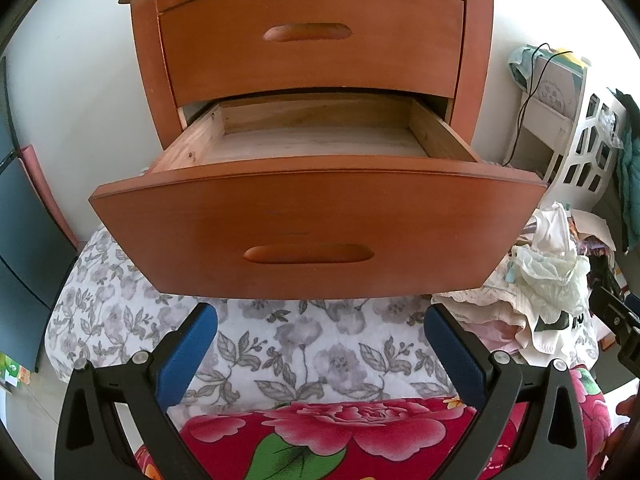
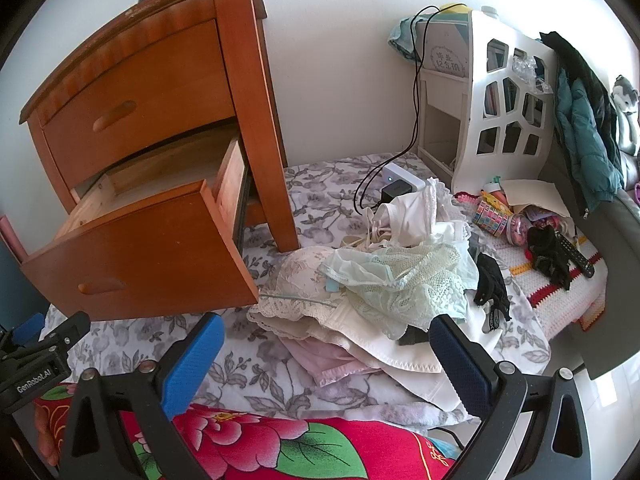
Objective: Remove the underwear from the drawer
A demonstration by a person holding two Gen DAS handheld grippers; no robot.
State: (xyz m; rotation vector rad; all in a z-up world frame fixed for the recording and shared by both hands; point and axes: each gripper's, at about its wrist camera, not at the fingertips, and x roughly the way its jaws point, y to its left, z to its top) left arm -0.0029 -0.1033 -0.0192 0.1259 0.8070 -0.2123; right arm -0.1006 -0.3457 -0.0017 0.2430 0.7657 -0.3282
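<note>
White cut-out shelf (image 2: pixel 506 92) (teal jacket (image 2: pixel 588 128) draped), remote (image 2: pixel 576 254) nearby.

I am looking at a bed covered by a grey-flowered sheet (image 2: pixel 256 376), which is carrying a wooden nightstand (image 2: pixel 256 112), a heap of underwear (image 2: pixel 384 288), a white power strip (image 2: pixel 400 178) and a white shelf unit (image 2: pixel 504 92). A crocheted blanket (image 2: pixel 552 292) is lying to the right, holding a remote control (image 2: pixel 574 254).

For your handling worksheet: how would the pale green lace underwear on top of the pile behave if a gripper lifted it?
The pale green lace underwear lies crumpled, so it would probably droop limply. It looks thin, likely light. Its lace might snag neighbouring garments.
</note>
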